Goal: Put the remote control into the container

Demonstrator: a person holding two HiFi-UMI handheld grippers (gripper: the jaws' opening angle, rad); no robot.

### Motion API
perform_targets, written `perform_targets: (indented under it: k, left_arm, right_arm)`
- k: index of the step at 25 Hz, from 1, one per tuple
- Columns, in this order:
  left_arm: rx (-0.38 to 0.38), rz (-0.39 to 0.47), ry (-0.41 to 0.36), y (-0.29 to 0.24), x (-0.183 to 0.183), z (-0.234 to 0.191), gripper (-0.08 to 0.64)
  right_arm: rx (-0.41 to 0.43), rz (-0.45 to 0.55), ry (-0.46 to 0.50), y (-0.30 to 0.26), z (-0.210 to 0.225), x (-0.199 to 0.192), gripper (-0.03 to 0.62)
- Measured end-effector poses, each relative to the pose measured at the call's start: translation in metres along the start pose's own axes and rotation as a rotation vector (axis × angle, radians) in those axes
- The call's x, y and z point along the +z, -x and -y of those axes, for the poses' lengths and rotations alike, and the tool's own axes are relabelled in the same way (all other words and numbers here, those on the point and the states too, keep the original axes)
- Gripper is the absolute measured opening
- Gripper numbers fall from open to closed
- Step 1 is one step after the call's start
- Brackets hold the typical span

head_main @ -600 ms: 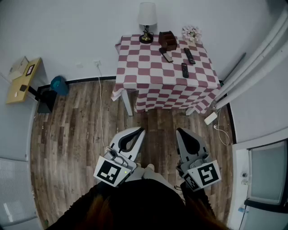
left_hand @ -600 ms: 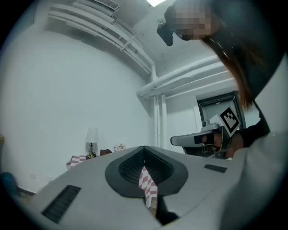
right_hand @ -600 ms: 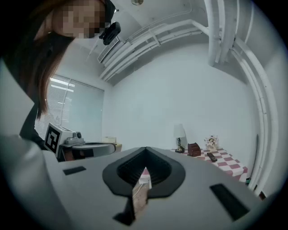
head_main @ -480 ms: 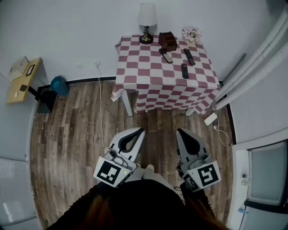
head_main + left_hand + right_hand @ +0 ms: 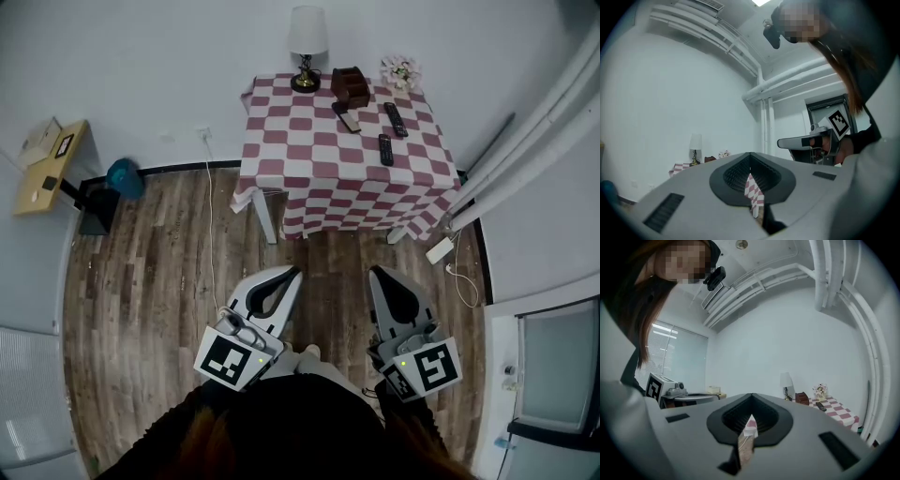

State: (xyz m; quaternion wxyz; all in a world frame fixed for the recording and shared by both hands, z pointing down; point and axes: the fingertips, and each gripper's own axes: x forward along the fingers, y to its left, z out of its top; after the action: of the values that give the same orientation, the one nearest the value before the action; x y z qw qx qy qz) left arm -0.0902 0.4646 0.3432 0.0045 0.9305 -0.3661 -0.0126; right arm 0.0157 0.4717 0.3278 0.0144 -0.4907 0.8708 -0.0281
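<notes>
Three dark remote controls lie on the checkered table [image 5: 309, 159]: one [image 5: 395, 118] toward the right, one [image 5: 385, 148] in front of it, and one [image 5: 348, 118] beside the brown container [image 5: 350, 86]. Both grippers hang over the wooden floor close to my body, well short of the table. The left gripper [image 5: 298, 270] is shut with nothing in it, and its jaws meet in the left gripper view [image 5: 750, 153]. The right gripper [image 5: 372, 270] is shut and empty too, as the right gripper view [image 5: 751, 394] confirms. From there the container [image 5: 802, 398] and a remote [image 5: 820, 406] show far off.
A lamp [image 5: 306, 47] and a small flower bunch [image 5: 399, 70] stand at the table's back edge. A yellow side table [image 5: 47, 169] and a blue object [image 5: 122, 176] sit left. White pipes [image 5: 525, 141] run along the right wall, with a power adapter [image 5: 439, 247] and cable below.
</notes>
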Motion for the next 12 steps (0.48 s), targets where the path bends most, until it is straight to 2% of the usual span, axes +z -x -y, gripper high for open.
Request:
perform_targets:
  k: [4, 12]
  left_arm:
    - [0.005, -0.002, 0.0, -0.008, -0.001, -0.001, 0.008]
    - [0.043, 0.011, -0.017, -0.025, 0.0, -0.006, 0.008]
  right_arm:
    - [0.0, 0.026, -0.03, -0.002, 0.01, 0.004, 0.014]
    - [0.026, 0.035, -0.02, -0.004, 0.03, 0.005, 0.014]
